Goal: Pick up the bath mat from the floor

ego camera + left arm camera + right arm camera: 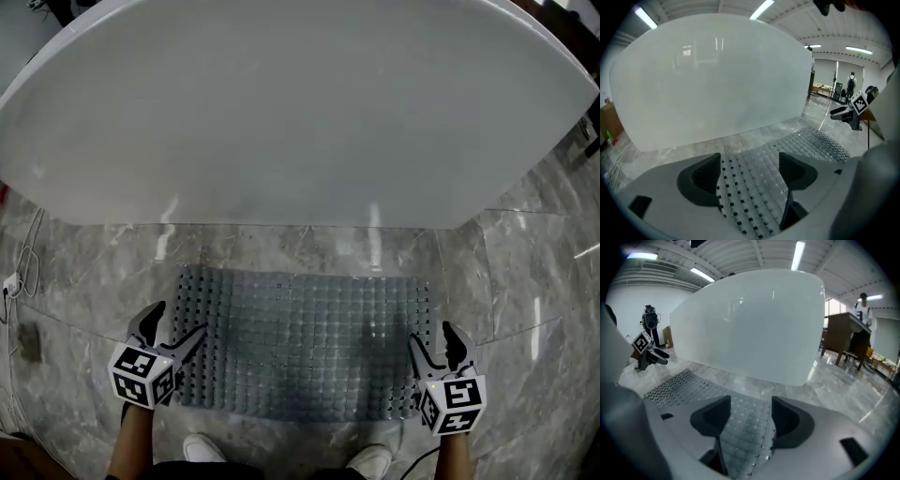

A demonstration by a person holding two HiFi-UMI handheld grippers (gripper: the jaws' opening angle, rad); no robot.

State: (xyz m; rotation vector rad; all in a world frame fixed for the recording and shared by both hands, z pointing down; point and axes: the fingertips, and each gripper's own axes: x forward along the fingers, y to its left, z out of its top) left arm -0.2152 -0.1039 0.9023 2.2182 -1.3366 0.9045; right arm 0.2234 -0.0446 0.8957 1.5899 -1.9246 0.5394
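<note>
- We count one bath mat (305, 342), showing between both pairs of fingers.
- We count two grippers: left gripper (176, 323) and right gripper (431, 336).
- We count one white tub (281, 112), beyond the fingers.
- We count two shoes: left shoe (202, 448) and right shoe (372, 459), behind the fingers.

Your bath mat (305, 342) lies flat on the marble floor (84, 272) in front of you: grey, rectangular, gridded with small holes.
</note>
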